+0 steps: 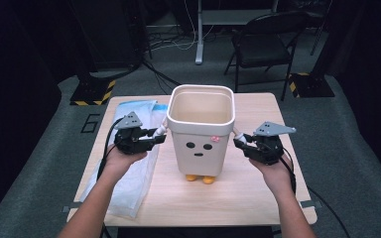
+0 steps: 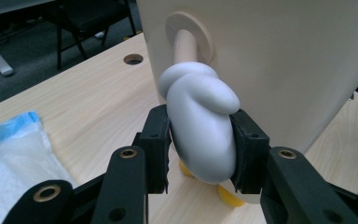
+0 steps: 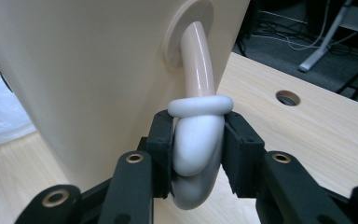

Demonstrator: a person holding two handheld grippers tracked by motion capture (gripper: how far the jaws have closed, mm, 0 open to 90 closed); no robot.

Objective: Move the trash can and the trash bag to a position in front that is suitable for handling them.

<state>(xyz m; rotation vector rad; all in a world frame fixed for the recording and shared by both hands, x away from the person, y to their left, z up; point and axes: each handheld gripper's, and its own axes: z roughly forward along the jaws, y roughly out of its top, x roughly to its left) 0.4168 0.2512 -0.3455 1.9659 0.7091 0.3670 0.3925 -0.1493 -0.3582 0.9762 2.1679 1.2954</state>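
A cream bin (image 1: 201, 130) shaped like a character, with a drawn face and orange feet (image 1: 200, 178), stands upright in the middle of the wooden table (image 1: 258, 198). It has thin arms ending in white mitten hands. My left gripper (image 1: 158, 134) is shut on the bin's white hand (image 2: 200, 126) at its left side. My right gripper (image 1: 240, 141) is shut on the other white hand (image 3: 198, 140) at its right side. The bin is open on top and looks empty.
A white and blue plastic bag (image 1: 131, 163) lies flat on the table's left part, under my left forearm. A black folding chair (image 1: 268, 47) and a desk leg (image 1: 199, 34) stand on the floor beyond the table.
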